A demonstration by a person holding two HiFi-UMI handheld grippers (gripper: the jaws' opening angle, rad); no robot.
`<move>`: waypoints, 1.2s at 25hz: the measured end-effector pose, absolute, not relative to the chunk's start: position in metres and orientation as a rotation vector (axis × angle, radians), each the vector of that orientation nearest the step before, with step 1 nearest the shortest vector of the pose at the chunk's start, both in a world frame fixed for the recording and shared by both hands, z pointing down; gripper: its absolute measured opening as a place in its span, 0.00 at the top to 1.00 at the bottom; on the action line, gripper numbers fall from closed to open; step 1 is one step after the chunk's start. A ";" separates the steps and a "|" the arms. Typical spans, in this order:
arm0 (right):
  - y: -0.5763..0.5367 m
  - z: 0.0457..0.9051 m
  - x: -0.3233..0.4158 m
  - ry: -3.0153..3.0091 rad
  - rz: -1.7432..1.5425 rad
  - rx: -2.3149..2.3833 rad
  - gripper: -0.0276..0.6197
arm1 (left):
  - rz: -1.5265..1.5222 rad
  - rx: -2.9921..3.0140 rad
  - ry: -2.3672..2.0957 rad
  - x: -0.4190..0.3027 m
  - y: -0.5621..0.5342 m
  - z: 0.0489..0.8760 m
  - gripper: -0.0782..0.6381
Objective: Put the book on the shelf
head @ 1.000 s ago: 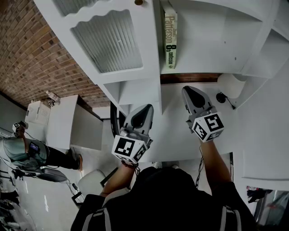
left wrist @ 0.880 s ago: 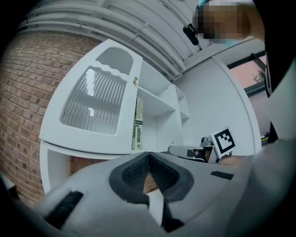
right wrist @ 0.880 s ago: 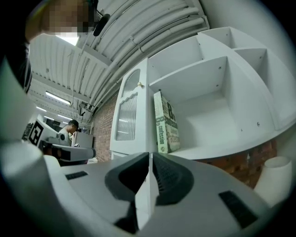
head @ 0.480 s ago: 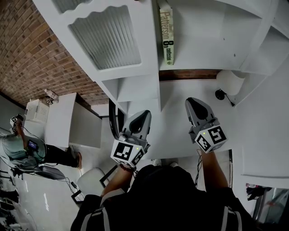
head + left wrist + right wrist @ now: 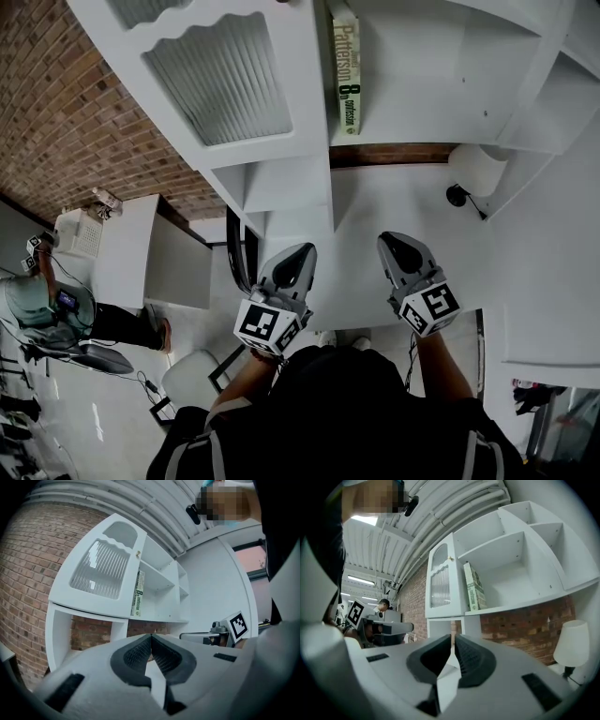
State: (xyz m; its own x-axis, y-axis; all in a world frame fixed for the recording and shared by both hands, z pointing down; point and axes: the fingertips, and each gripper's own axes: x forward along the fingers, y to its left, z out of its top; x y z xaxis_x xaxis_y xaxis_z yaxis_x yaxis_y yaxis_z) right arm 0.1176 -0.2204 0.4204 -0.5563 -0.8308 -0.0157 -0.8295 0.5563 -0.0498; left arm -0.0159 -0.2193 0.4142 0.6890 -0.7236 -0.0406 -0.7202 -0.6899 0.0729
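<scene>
The book [image 5: 345,70], pale green with dark print on its spine, stands upright at the left end of the open white shelf compartment [image 5: 441,84]. It also shows in the left gripper view [image 5: 138,594] and the right gripper view [image 5: 473,587]. Neither gripper touches it. My left gripper [image 5: 301,253] and right gripper [image 5: 395,244] hang side by side well below the shelf, over the white counter. Both are shut and hold nothing, with their jaw tips meeting in the left gripper view [image 5: 151,637] and the right gripper view [image 5: 453,639].
A cabinet door with ribbed glass [image 5: 220,80] adjoins the book's compartment on the left. A white lamp [image 5: 476,169] stands on the counter [image 5: 366,202] at the right. A brick wall [image 5: 66,112] runs behind. Another person [image 5: 37,309] stands far off at the left.
Both grippers have drawn back from the shelf toward my body and lower in the head view, the right one farther. The book has stayed on the shelf.
</scene>
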 end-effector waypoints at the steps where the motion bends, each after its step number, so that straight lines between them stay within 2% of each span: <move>1: -0.218 0.423 0.116 2.741 -0.069 -1.455 0.89 | -0.098 2.841 -1.204 -0.015 -0.218 0.416 0.87; 30: -0.171 0.472 0.112 2.721 -0.349 -1.472 0.89 | 0.009 2.767 -1.112 -0.024 -0.199 0.472 0.87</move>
